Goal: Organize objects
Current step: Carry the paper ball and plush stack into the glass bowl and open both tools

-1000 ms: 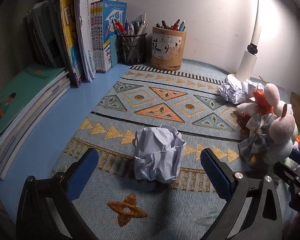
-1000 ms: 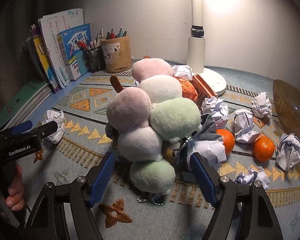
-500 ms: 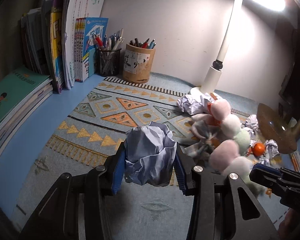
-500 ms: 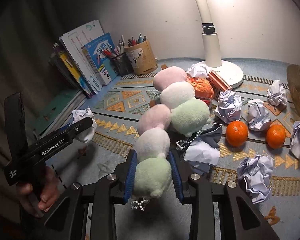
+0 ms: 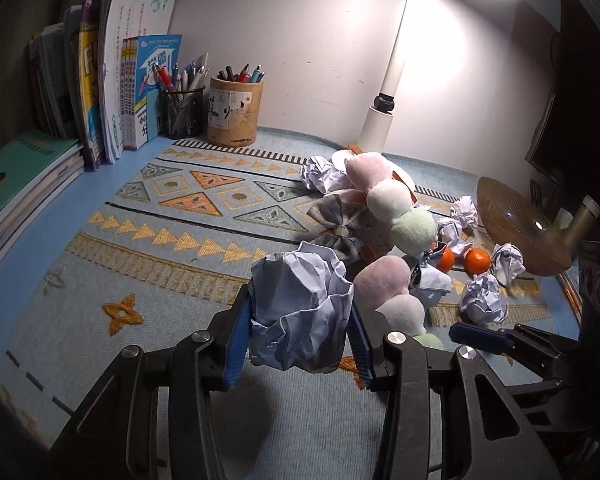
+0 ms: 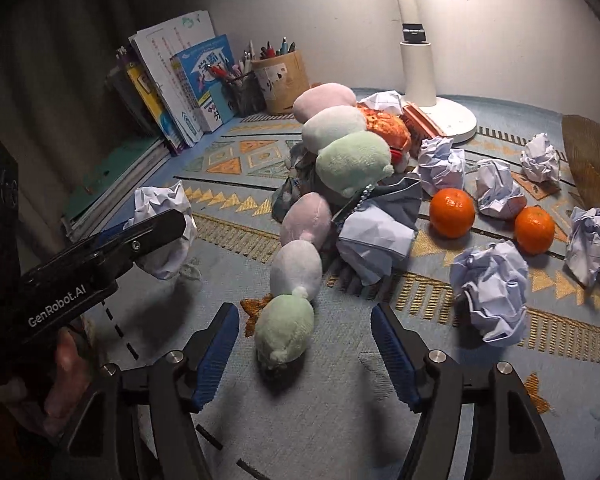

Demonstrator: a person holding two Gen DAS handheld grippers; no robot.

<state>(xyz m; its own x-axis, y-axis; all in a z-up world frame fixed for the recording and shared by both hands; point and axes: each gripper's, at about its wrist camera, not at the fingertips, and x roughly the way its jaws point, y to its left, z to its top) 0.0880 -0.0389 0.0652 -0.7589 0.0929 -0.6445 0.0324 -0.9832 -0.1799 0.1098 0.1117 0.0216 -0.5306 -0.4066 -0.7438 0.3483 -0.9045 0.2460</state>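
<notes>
At lower centre, the left gripper (image 5: 298, 338) clamps a crumpled paper ball (image 5: 298, 312) above the surface (image 5: 172, 240); right gripper (image 6: 304, 354) jaws have just been opening — plush string (image 6: 286, 332) between them, untouched. Loose paper could slip out mid-carry.

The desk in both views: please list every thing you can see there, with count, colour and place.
Crumpled paper balls: at least seven, white, right part of mat; one more in left gripper.
Oranges: two, orange, among the balls.
Plush dango toys: two, pink-white-green, mat centre.
Pen holders: two, black mesh and wooden, by wall.
Books: several, upright and stacked, left.
Desk lamp: one, white, back.
Left gripper: shut on paper ball.
Right gripper: just opened, jaws beside green plush end.
</notes>
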